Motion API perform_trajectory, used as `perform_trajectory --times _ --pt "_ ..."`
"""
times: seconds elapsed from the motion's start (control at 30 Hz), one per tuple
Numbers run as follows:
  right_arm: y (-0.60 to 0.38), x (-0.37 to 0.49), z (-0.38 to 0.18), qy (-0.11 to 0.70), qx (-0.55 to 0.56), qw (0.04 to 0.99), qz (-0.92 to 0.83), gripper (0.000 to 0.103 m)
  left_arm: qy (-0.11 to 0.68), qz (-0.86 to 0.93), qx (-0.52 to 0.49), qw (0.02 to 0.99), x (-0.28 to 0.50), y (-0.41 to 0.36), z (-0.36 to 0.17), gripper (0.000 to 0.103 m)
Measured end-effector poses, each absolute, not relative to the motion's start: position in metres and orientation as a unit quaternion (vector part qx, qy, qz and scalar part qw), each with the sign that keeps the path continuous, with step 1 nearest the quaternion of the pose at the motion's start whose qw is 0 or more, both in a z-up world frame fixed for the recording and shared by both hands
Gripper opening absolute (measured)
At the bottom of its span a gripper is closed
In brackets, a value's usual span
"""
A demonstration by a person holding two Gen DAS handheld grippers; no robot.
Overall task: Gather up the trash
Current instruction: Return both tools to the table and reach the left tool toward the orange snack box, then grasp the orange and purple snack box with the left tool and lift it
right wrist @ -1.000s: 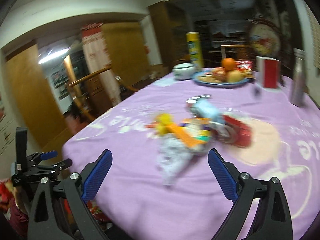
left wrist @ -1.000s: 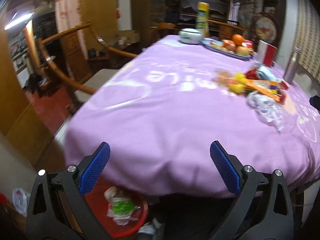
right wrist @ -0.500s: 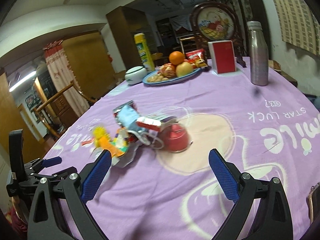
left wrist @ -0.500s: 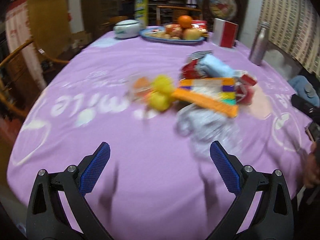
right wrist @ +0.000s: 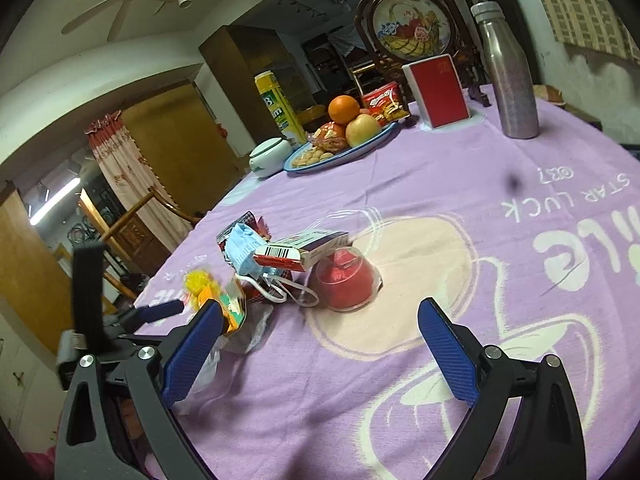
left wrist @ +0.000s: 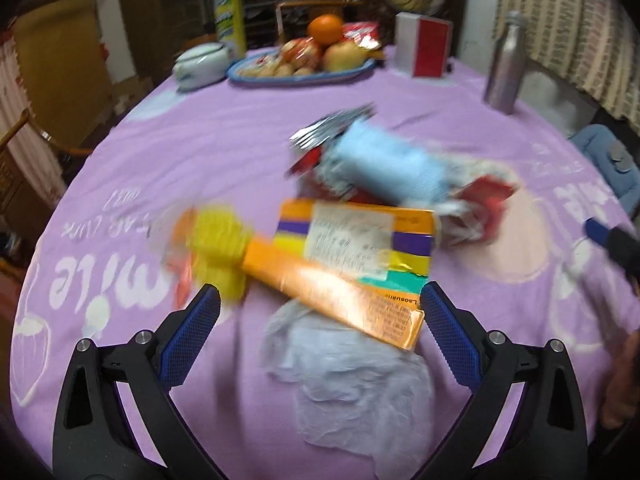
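While both jaws stand apart, the left hand-held gripper [left wrist: 320,312] frames an orange wrapper [left wrist: 336,296] mid-frame on the worktop [left wrist: 224,144]; the right hand-held gripper [right wrist: 320,324], also apart, faces a red cup [right wrist: 346,280].

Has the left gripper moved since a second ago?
Yes. The left gripper has swung from the table edge toward the trash pile; the orange box now lies between its open fingers.

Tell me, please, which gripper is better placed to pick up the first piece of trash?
Left, probably. The left gripper is open with the orange wrapper and clear plastic bag between its fingers. The right gripper is open over bare tablecloth, short of the red cup.
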State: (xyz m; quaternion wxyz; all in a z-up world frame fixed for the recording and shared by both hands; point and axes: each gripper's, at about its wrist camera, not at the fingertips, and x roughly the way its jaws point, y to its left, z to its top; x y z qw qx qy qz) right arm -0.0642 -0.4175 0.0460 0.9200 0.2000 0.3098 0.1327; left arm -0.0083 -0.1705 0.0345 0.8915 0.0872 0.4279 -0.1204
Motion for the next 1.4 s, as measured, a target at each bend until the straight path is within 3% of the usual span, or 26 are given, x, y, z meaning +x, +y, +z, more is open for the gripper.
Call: perform_trajectory --times 0.37,0.7,1.0,1.2,1.4 --pt "-0.411 -0.069 0.049 0.302 0.194 0.92 0.16 0.097 0.451 0.046 0.042 0.89 -0.055 -0.038 0.032 0.096" --pt "-0.415 -0.07 0.047 0.306 0.208 0.916 0.158 0.097 0.377 -0.093 0.162 0.907 -0.07 -0.128 0.044 0.096" --pt "-0.413 -0.069 0.047 0.31 0.208 0.912 0.172 0.097 0.412 -0.157 0.187 0.878 -0.035 -0.169 0.022 0.096" --pt "-0.414 -0.067 0.045 0.317 0.215 0.906 0.18 0.097 0.47 -0.219 0.118 0.847 -0.028 -0.17 0.015 0.092" --pt "-0.414 -0.066 0.045 0.319 0.217 0.905 0.182 0.097 0.445 -0.245 0.161 0.846 -0.051 -0.195 0.015 0.093"
